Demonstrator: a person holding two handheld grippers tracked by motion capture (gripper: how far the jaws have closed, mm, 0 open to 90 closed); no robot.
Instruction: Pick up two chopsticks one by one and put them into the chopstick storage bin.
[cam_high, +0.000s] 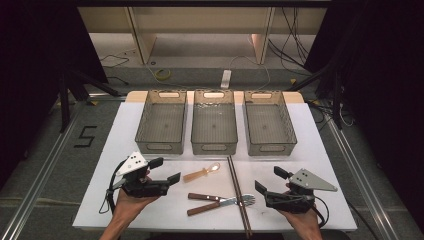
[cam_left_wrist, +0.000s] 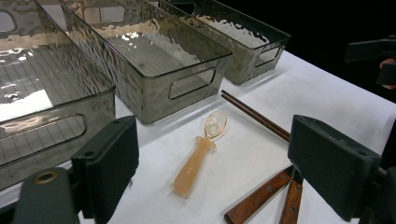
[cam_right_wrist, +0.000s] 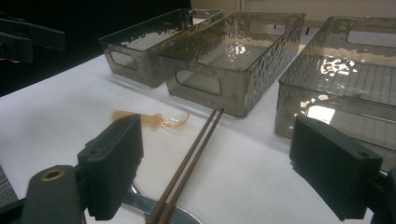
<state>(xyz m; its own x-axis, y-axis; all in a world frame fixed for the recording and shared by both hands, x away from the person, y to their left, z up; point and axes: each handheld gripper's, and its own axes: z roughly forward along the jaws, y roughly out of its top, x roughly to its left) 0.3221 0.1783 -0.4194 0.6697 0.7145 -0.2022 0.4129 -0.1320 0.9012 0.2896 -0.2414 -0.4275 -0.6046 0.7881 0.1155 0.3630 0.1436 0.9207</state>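
Cutlery lies on the white table: an orange translucent spoon, a pair of dark chopsticks, and two wooden-handled utensils with metal heads. My left gripper hovers left of the spoon, open, with nothing held. To the right of the chopsticks, my right gripper stands open and holds nothing too. Both point inward toward the cutlery.
Three translucent grey bins stand in a row behind the cutlery: left bin, middle bin, right bin. All look empty. The table's front edge runs just below my hands. Cables and frame legs lie on the floor beyond.
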